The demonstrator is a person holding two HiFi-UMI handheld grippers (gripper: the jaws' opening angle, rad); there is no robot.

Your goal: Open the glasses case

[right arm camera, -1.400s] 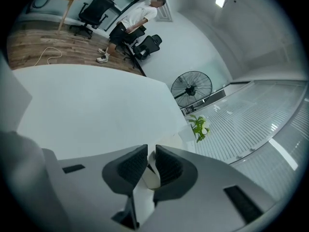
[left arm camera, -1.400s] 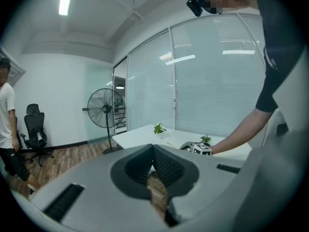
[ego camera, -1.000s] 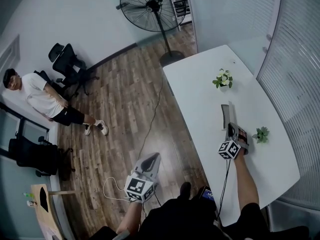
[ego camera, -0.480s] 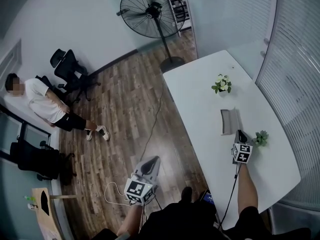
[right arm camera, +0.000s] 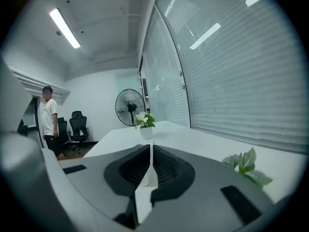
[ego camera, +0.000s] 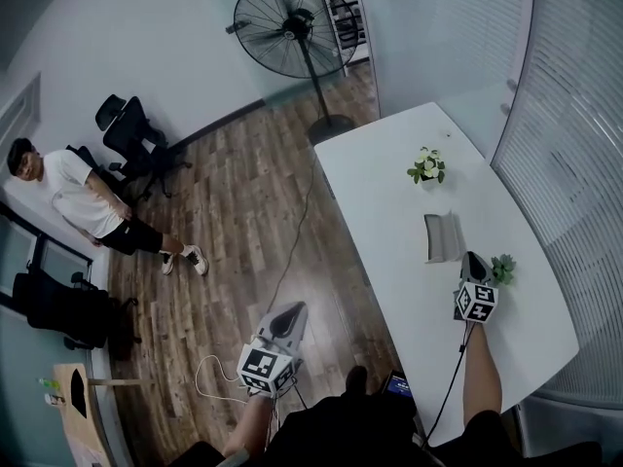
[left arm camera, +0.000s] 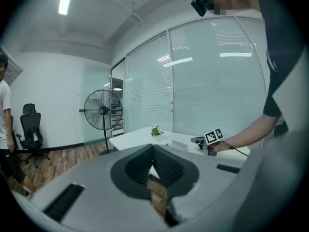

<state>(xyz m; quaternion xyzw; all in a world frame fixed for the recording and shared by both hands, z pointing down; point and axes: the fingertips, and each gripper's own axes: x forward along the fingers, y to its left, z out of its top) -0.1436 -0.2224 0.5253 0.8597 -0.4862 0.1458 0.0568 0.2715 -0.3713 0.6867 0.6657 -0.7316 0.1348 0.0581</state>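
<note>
The grey glasses case lies on the white table and shows a broad grey face, as if its lid is up. My right gripper hovers just to the near right of it, apart from it, beside a small green plant. Its jaws stand almost together with nothing between them; the case is hidden in the right gripper view. My left gripper hangs over the wooden floor, left of the table, shut and empty. In the left gripper view the case and right gripper appear far off.
A white pot of flowers stands further back on the table. A pedestal fan is beyond the table's far end. A person stands at left beside office chairs. Glass walls with blinds run along the right.
My right gripper has drawn back from the case toward the near right and rolled over. The case now shows a wider grey face than before. The left gripper has stayed put.
</note>
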